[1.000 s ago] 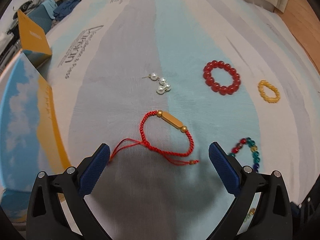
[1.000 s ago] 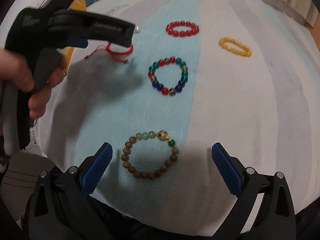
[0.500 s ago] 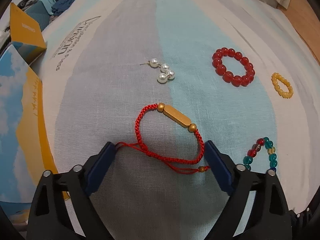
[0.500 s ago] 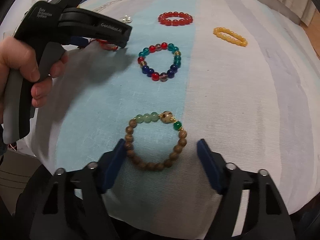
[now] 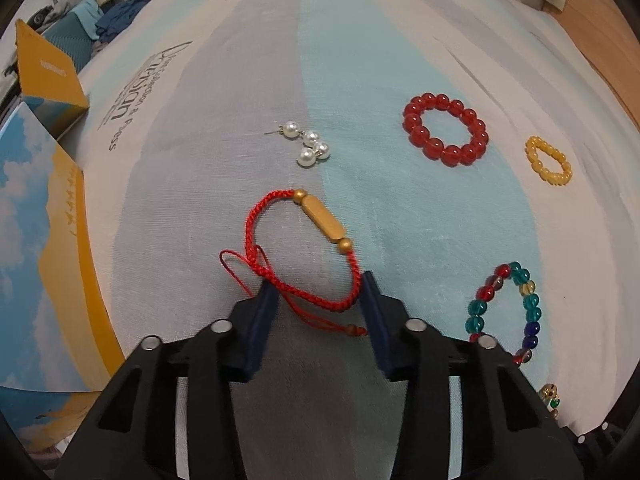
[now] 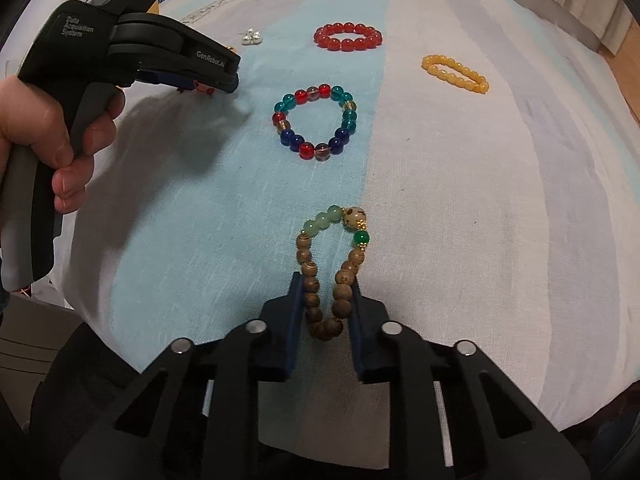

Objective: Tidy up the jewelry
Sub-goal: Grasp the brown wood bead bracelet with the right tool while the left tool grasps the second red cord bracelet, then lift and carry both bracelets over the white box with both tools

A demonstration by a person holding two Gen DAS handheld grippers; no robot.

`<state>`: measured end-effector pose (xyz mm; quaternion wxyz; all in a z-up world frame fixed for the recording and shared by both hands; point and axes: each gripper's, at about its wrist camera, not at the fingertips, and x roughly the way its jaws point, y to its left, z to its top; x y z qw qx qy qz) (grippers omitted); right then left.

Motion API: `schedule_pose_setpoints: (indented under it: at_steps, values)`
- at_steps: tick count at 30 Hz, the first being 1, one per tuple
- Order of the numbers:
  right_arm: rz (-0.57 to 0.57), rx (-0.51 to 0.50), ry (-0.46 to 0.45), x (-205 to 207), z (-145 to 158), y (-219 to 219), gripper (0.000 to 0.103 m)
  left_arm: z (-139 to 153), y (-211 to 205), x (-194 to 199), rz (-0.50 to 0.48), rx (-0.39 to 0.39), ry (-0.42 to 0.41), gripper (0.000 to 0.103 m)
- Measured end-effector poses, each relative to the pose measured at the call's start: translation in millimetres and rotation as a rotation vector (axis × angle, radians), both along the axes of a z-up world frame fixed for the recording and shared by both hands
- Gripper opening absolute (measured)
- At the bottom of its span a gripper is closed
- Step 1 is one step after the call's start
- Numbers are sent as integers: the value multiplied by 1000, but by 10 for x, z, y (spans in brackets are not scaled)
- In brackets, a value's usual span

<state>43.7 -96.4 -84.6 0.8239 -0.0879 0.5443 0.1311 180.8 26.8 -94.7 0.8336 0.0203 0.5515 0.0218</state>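
A red cord bracelet (image 5: pixel 304 256) with a gold tube bead lies on the striped cloth. My left gripper (image 5: pixel 318 288) is partly closed around its near loop, the blue pads touching the cord on both sides. My right gripper (image 6: pixel 325 284) is shut on a wooden bead bracelet (image 6: pixel 332 264) with green beads, squeezing it into a narrow oval on the cloth. The left gripper also shows in the right wrist view (image 6: pixel 188 76), held by a hand at the left.
On the cloth lie pearl earrings (image 5: pixel 308 146), a red bead bracelet (image 5: pixel 446 130), a yellow bead bracelet (image 5: pixel 550 160) and a multicoloured bead bracelet (image 5: pixel 506 312). A blue and orange box (image 5: pixel 44 248) stands along the left edge, with its flap (image 5: pixel 46 68) behind.
Both grippers have closed from wide open. The left jaws have come in around the red cord bracelet's near loop. The right jaws have squeezed the wooden bracelet narrow.
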Motion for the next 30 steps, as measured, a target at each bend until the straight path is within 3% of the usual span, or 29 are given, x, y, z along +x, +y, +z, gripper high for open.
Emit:
schedule_pose_setpoints:
  at_steps: [3, 6, 19, 30]
  values:
    - [-4, 19, 12, -9, 0, 1, 8, 14, -29, -16, -12, -9, 8, 13]
    - [-17, 40, 20, -9, 10, -22, 7, 31, -37, -33, -15, -12, 13, 5]
    - [-50, 93, 18, 0, 146, -89, 7, 194, -62, -123, -17, -30, 4, 5]
    - [-52, 106, -35, -58, 439, -91, 7, 550, -67, -230, -23, -36, -43, 5]
